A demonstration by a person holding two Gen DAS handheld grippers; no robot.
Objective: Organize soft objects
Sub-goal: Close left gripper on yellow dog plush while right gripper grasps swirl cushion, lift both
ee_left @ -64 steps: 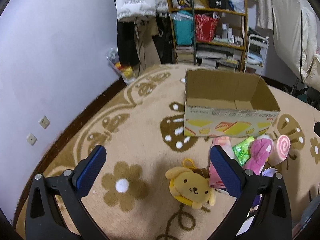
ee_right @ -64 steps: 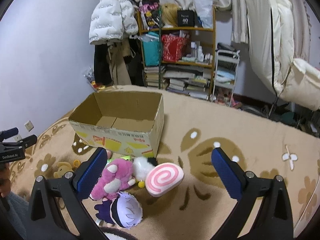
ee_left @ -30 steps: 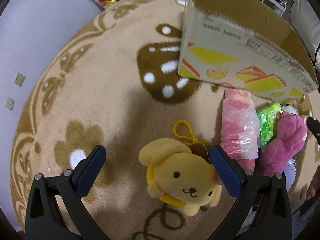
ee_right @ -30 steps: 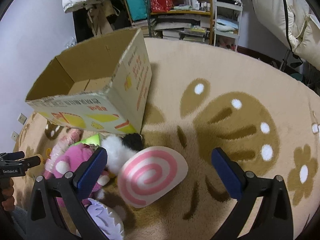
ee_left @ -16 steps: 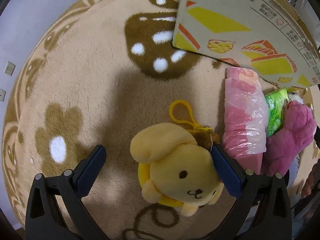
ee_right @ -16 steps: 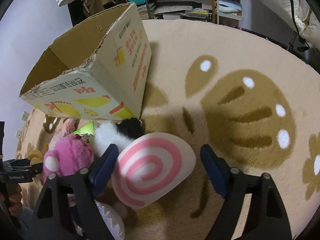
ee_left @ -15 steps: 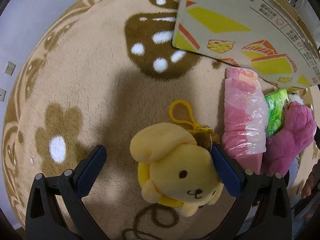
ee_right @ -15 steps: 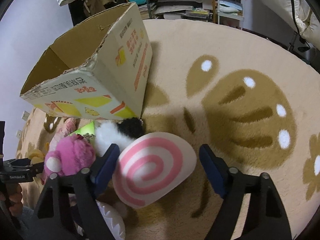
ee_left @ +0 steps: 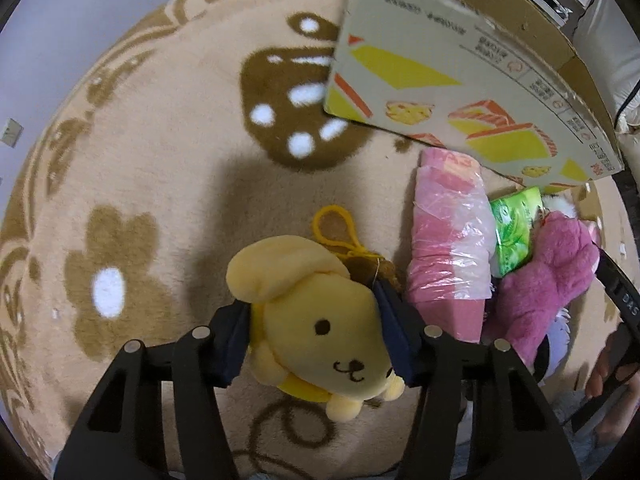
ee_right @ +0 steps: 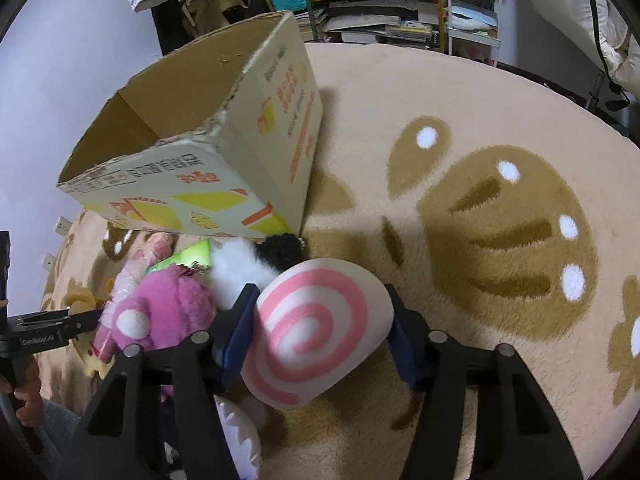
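Note:
My left gripper (ee_left: 316,328) is shut on a yellow dog plush (ee_left: 320,332) with a yellow loop, low over the rug. My right gripper (ee_right: 320,332) is shut on a pink-and-white swirl cushion (ee_right: 316,328) on the rug. Between them lie a pink plush (ee_left: 548,276) (ee_right: 168,308), a pink plastic-wrapped pack (ee_left: 448,240), a green packet (ee_left: 514,228) and a black-and-white plush (ee_right: 248,264). An open cardboard box (ee_left: 460,68) (ee_right: 224,160) stands just behind the pile.
A beige rug with brown mushroom and flower patterns (ee_right: 500,208) covers the floor. Shelves with books and bags (ee_right: 360,8) and a white cart (ee_right: 472,12) stand at the back. A white-purple plush (ee_right: 236,440) lies under my right gripper.
Both grippers have closed: the left on the yellow dog plush, the right on the swirl cushion. Both have moved down closer to the rug.

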